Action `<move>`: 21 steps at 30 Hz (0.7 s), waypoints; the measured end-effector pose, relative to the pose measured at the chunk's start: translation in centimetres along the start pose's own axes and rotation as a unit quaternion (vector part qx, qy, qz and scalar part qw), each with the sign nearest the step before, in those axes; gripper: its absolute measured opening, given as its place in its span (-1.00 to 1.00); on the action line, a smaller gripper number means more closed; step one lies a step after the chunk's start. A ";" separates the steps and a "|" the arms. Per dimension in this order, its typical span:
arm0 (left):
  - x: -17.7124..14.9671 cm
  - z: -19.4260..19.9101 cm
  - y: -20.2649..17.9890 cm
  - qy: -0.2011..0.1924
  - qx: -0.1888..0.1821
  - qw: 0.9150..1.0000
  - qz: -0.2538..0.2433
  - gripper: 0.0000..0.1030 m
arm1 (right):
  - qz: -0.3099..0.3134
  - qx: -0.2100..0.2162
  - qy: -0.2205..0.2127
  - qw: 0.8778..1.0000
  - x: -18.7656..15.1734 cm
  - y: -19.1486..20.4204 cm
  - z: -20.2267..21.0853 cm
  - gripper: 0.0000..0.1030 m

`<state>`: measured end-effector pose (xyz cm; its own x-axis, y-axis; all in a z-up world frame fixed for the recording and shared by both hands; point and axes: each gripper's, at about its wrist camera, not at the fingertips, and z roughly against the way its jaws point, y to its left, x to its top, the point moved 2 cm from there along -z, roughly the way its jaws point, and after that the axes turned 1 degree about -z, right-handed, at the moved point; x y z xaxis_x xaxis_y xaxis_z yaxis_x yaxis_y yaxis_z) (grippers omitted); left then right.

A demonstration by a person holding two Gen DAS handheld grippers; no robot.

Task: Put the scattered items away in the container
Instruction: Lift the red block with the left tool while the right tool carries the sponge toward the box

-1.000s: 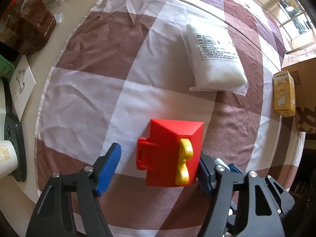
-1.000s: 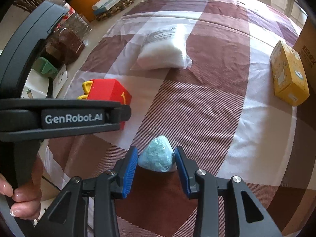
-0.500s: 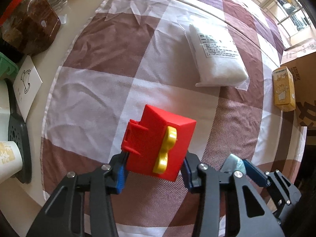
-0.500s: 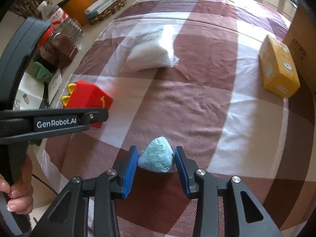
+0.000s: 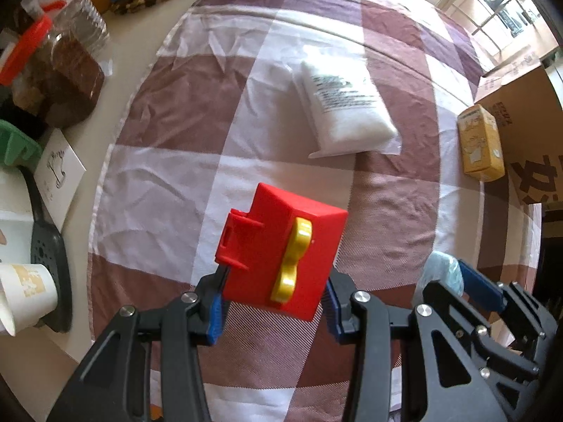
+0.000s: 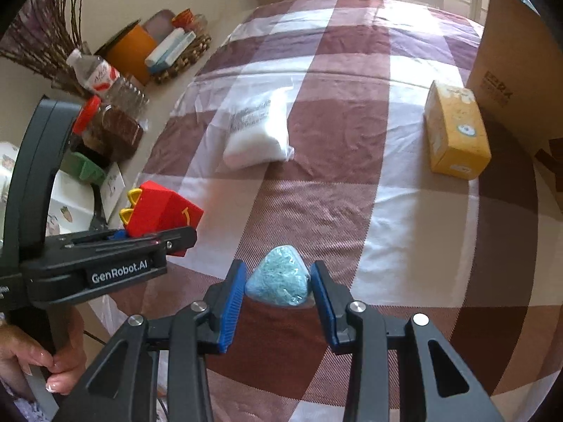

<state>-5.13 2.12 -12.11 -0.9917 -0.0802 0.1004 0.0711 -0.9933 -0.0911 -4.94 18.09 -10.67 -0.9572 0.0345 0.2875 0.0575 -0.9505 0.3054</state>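
The red block (image 5: 281, 260), with a yellow knob on 1 face, is pinched in the left gripper (image 5: 274, 302) above the checked cloth (image 5: 197, 112). The right gripper (image 6: 278, 299) clamps a teal wrapped triangle (image 6: 279, 281). Beyond the block lie a white bag (image 5: 346, 112) with unreadable print, a yellow carton (image 5: 480, 147) and the cardboard box (image 5: 524, 112) just beside it. "GenRobot.AI" marks the left gripper.

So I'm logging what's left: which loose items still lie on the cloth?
The white bag and the yellow box; the red toy and blue packet are each gripped.
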 end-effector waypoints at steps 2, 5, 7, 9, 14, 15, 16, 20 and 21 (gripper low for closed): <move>0.0 0.7 -0.9 -0.005 0.002 1.000 -0.007 -0.13 | -0.002 -0.001 -0.007 1.000 0.3 0.0 0.8 -0.24; 0.7 1.8 -0.9 -0.012 0.001 1.000 -0.013 -0.13 | -0.010 0.003 -0.018 1.000 0.7 -0.1 2.1 -0.24; 1.0 2.4 -1.1 -0.017 0.001 1.000 -0.018 -0.13 | -0.013 0.004 -0.029 1.000 1.1 0.0 3.1 -0.24; 0.9 3.1 -1.0 -0.023 0.003 0.999 -0.024 -0.13 | -0.014 0.003 -0.041 0.999 1.5 0.0 4.3 -0.24; 0.4 5.0 -1.4 -0.034 0.005 0.999 -0.038 -0.12 | -0.015 0.003 -0.063 0.998 2.2 0.2 6.7 -0.24; 0.3 5.5 -1.5 -0.036 0.006 0.998 -0.042 -0.12 | -0.016 0.002 -0.068 0.998 2.3 0.3 7.3 -0.24; 0.3 5.7 -1.9 -0.038 0.007 0.998 -0.047 -0.12 | -0.016 0.002 -0.072 0.997 2.2 0.3 7.6 -0.24; 0.2 6.9 -2.8 -0.046 0.006 0.997 -0.062 -0.12 | -0.021 -0.001 -0.087 0.996 2.3 0.2 9.4 -0.24; 0.3 7.2 -3.2 -0.049 0.005 0.997 -0.067 -0.12 | -0.023 -0.002 -0.091 0.996 2.3 0.2 9.8 -0.24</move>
<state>-4.86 4.63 -4.71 -0.9771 0.0454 0.2077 -0.0593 -0.9964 -0.0610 -4.31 21.04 -1.02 -0.8911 0.1330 0.4340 0.0133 -0.9481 0.3178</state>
